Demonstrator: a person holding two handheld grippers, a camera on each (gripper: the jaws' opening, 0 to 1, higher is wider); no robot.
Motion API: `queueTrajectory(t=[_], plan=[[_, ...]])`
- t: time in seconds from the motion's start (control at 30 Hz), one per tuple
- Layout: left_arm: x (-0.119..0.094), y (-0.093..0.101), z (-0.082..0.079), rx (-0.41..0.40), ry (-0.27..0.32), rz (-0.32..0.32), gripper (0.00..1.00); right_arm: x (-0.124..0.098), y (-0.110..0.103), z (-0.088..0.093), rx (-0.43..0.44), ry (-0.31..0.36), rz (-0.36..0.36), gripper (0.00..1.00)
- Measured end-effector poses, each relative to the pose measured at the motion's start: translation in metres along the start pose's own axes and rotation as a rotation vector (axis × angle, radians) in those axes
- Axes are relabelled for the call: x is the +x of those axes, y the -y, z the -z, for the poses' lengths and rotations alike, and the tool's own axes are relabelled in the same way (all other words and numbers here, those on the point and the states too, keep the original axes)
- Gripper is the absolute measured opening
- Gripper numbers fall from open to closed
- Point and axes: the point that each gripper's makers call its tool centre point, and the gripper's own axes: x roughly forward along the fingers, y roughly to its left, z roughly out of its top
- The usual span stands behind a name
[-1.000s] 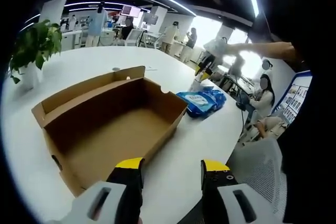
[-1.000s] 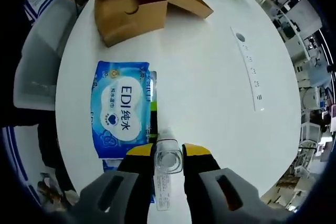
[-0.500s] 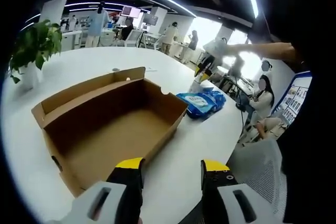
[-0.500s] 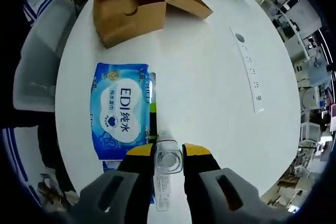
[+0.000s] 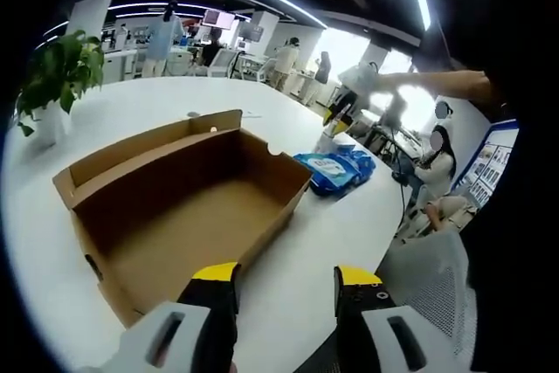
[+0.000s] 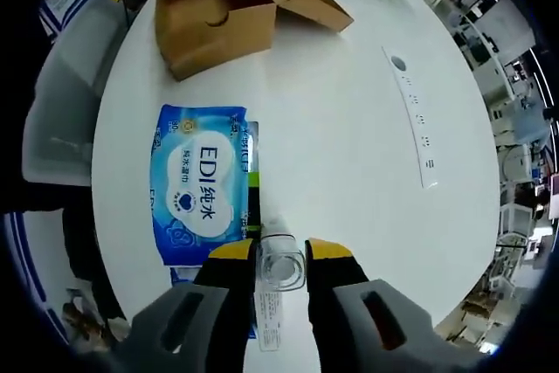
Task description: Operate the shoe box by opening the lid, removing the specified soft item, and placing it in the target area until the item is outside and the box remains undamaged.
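Note:
The brown cardboard shoe box [image 5: 281, 174] lies open on the white table, its inside bare. My left gripper [image 5: 284, 281] hangs open above the table's near edge, just short of the box. To the box's right lies a blue wipes pack [image 5: 330, 171]. Beyond the pack, a clear bottle [image 5: 327, 139] stands under my right gripper [image 5: 339, 115]. From above, the bottle [image 6: 280, 265] sits between the jaws of my right gripper [image 6: 280, 251], with a thin gap on each side. The blue pack [image 6: 203, 183] lies left of it and the box [image 6: 214, 15] further off.
A white power strip [image 6: 412, 111] lies on the table to the right. A potted plant [image 5: 54, 76] stands beyond the box. A grey mesh chair [image 5: 430, 279] is at the table's edge. People stand and sit in the office behind.
My right gripper's jaws have parted slightly from the bottle's sides. The left gripper, box and blue pack have not moved.

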Motion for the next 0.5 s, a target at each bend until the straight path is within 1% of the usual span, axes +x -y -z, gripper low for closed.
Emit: queueTrajectory(t=[0.27,0.5], plan=[[-0.002,-0.001,-0.002,0.002,0.004,-0.004,0.43,-0.004,0.001,-0.003,0.009,0.013,0.005,0.22],[-0.003,0.000,-0.005,0.008,0.009,-0.001,0.43,-0.012,0.000,-0.004,0.028,0.032,0.016,0.24]])
